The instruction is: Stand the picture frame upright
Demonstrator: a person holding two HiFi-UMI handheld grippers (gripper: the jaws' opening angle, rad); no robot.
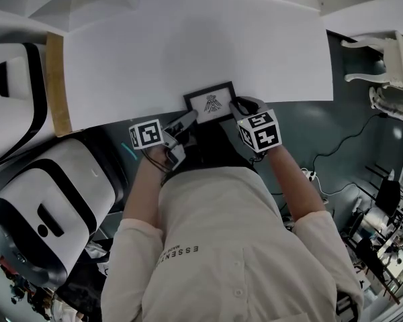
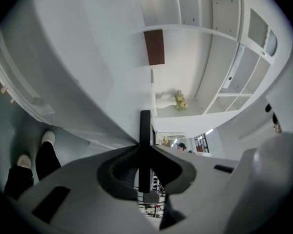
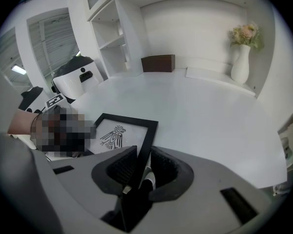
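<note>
Head view shows the picture frame at the near edge of the white tabletop, just in front of the person. Its bird print faces up towards the camera, so it is not yet standing. The two grippers flank it, the left gripper at its left side and the right gripper at its right side, which suits a thin, flat thing that would twist if lifted by one edge alone.

In the left gripper view the frame is seen edge-on as a narrow dark bar running between the jaws. Both pads are pressed against it, so this gripper is clamped on the frame's moulding.

In the right gripper view the jaws are likewise closed on the frame's right-hand bar, one pad over the front face and one behind it. The print and the far corner reach out over the tabletop beyond them.

With both sides held, I judge the step in hand to be tipping the top edge up about the bottom edge. Whether a back stand is folded out cannot be made out, and the frame will not stay upright without one.
</note>
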